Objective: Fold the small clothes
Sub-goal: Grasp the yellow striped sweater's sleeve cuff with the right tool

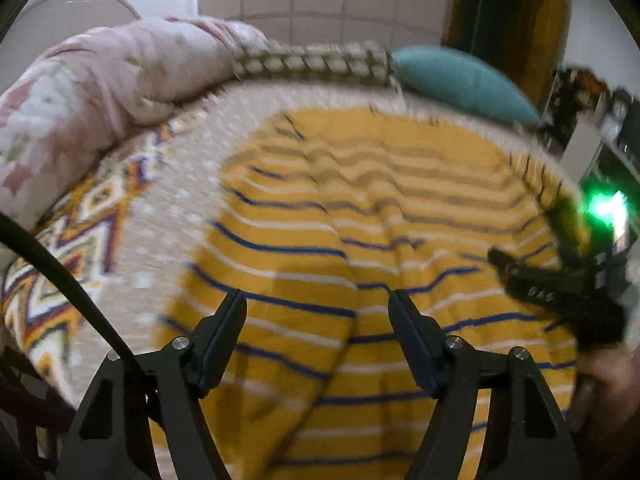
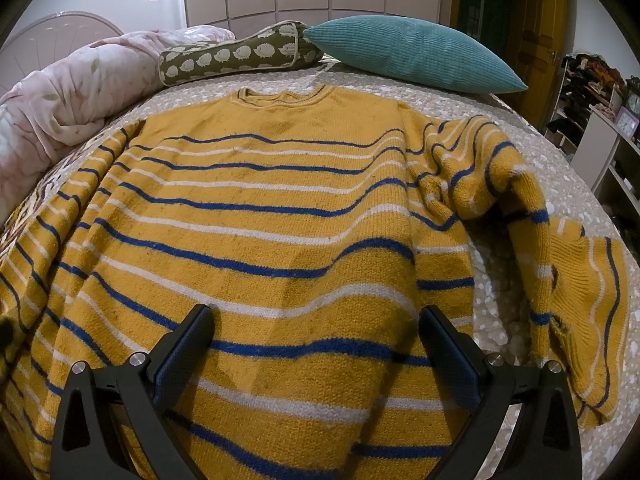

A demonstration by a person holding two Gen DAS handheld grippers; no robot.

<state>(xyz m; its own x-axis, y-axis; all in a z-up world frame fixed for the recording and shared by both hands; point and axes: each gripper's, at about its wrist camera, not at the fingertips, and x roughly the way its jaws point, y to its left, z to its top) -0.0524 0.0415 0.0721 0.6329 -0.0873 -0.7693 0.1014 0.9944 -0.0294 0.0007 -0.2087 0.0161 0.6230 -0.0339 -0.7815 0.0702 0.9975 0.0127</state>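
A yellow sweater (image 2: pixel 280 208) with blue and white stripes lies spread flat on the bed, collar at the far side. Its right sleeve (image 2: pixel 560 248) lies crumpled and bent on the bedspread. My right gripper (image 2: pixel 316 320) is open and empty, hovering low over the sweater's lower body. My left gripper (image 1: pixel 318 300) is open and empty over the sweater (image 1: pixel 360 220) in a blurred left wrist view. The right gripper also shows in the left wrist view (image 1: pixel 560 292) at the right edge, its jaws unclear there.
A pink quilt (image 2: pixel 60 104) lies bunched at the left. A patterned olive cushion (image 2: pixel 232 56) and a teal pillow (image 2: pixel 416 52) lie at the head of the bed. The speckled bedspread (image 2: pixel 580 184) runs to the right edge; shelves (image 2: pixel 600 120) stand beyond.
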